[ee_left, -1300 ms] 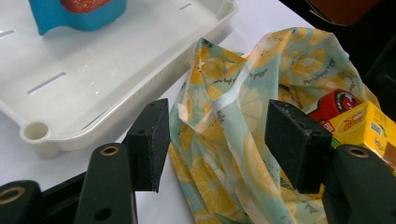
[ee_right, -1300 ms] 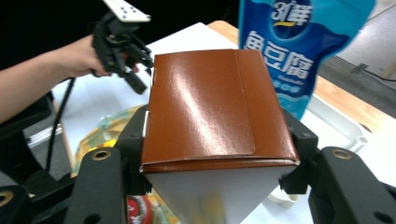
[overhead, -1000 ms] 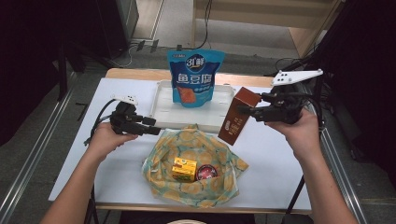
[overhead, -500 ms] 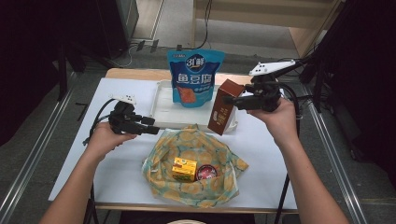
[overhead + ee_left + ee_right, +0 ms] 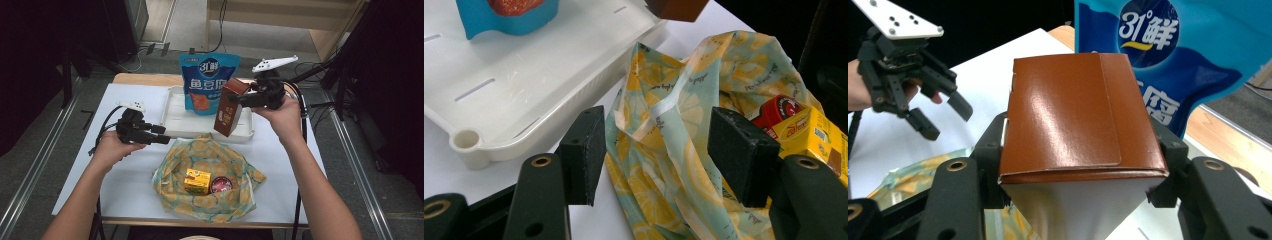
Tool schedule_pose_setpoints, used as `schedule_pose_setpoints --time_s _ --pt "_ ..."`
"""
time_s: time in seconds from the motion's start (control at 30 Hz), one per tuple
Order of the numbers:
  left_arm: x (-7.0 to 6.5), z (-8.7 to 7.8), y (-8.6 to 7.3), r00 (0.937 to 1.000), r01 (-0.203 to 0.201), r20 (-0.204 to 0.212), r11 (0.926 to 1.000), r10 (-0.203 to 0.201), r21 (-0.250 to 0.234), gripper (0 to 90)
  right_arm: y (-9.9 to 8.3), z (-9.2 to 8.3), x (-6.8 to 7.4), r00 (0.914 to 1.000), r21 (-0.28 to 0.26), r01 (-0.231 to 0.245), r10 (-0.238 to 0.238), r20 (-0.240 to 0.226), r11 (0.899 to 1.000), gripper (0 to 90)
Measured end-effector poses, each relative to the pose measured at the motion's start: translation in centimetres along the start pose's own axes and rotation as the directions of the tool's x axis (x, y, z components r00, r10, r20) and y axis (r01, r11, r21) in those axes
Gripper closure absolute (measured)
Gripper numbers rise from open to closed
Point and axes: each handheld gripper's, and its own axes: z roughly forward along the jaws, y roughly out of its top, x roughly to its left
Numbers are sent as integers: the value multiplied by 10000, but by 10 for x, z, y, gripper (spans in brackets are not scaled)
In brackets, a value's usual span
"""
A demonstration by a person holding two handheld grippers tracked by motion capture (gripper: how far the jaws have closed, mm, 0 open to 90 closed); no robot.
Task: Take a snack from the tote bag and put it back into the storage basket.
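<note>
My right gripper [image 5: 236,98] is shut on a brown carton [image 5: 229,109] and holds it tilted above the right end of the white tray [image 5: 172,117]. In the right gripper view the pads press both sides of the carton [image 5: 1073,115]. A blue snack pouch [image 5: 209,82] stands in the tray behind it. My left gripper [image 5: 161,135] hovers open at the left edge of a lemon-print cloth bag [image 5: 207,170]. In the left gripper view its jaws [image 5: 656,150] stand apart over the bag's fabric [image 5: 674,120] with nothing clamped.
Inside the spread bag lie a yellow box [image 5: 196,181] and a red-lidded tin [image 5: 220,185]. The tray's left half [image 5: 524,85] is bare. Cables trail off both sides of the white table [image 5: 125,190]; a wooden shelf stands behind it.
The right gripper has carried the brown carton leftward and slightly down, from beside the tray's right end to above it. The left hand has stayed in place.
</note>
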Motion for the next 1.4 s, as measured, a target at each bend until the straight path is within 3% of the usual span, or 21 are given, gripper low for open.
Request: schedule_pose_setpoints --time_s 0.6,1.4 --pt "0 -2 -1 10000 42 71 10000 -41 -61 408 14 45 -9 9997 286 18 -25 227 9996 438" --pt "1 -2 -1 10000 34 30 10000 -34 2 408 12 100 -8 10000 328 -53 54 -59 9994 437"
